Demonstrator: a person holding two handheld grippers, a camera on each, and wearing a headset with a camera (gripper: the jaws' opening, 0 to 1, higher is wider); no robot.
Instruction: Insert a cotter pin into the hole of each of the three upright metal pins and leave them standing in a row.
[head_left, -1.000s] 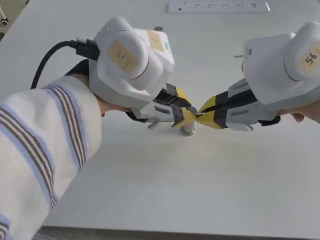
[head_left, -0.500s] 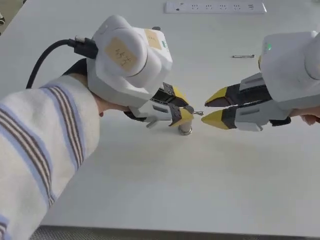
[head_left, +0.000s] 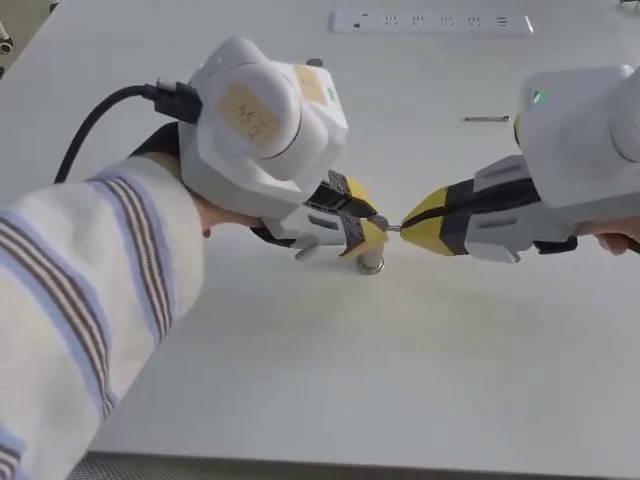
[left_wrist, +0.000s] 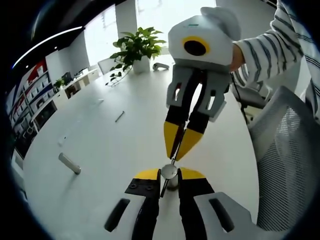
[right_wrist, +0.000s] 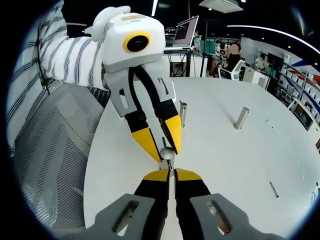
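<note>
Upright metal pin (head_left: 372, 262) on the counter (head_left: 350, 380), roughly midway between the near and far edges, base on the surface. Held at its upper part by the left hand-held gripper (head_left: 362, 226), yellow-tipped jaws clamped on either side of the head. Slim cotter pin (head_left: 393, 228) level with the top of the metal pin, tip meeting the head, tail pinched in the right hand-held gripper (head_left: 409, 230), jaws pressed together on it. Cannot tell whether the tip sits inside the hole. Both gripper noses tip to tip, nearly touching. In the right gripper view, second metal pin (right_wrist: 183, 114) standing just behind the left hand-held gripper, third metal pin (right_wrist: 241, 118) farther toward the counter's far side, well apart. One loose cotter pin (head_left: 487, 119) lying toward the far right corner. White power strip (head_left: 430, 21) along the far edge. Striped sleeve (head_left: 90, 300) over the near left corner.
</note>
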